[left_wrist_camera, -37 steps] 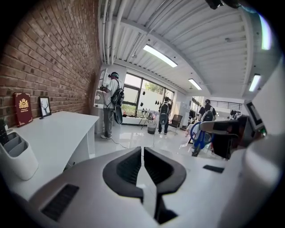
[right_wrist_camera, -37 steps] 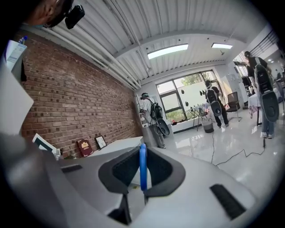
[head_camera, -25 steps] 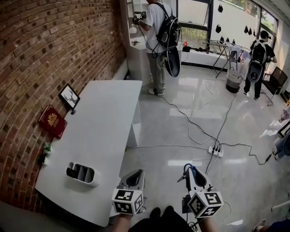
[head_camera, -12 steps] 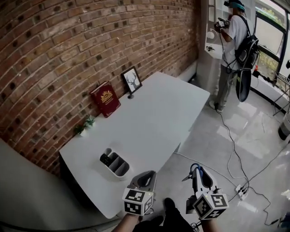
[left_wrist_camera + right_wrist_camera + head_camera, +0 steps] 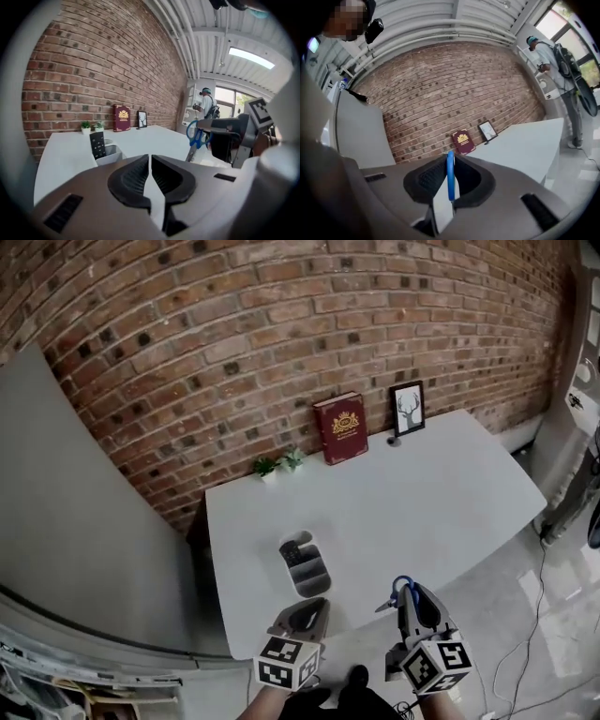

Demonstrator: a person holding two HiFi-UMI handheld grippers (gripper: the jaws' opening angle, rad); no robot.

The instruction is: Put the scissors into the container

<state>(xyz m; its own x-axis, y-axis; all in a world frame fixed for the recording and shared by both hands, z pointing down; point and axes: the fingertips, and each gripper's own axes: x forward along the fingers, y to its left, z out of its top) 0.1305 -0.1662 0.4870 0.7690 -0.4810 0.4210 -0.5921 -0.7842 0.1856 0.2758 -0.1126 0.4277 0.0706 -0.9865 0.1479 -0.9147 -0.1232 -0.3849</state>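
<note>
A white container with several compartments stands near the front edge of the white table; a black remote sits in its far end. My right gripper hangs off the table's front edge, shut on blue-handled scissors. In the right gripper view the blue handle stands upright between the jaws. My left gripper is shut and empty, just in front of the container. The left gripper view shows the container, the remote and the scissors to the right.
A red book, a framed picture and small plants stand along the brick wall at the table's back. A grey panel rises at the left. A person stands far right by a window. A cable lies on the floor.
The head view has swung left, so the table and brick wall now lie straight ahead. Both grippers keep their place in the frame; the right one still holds the scissors.
</note>
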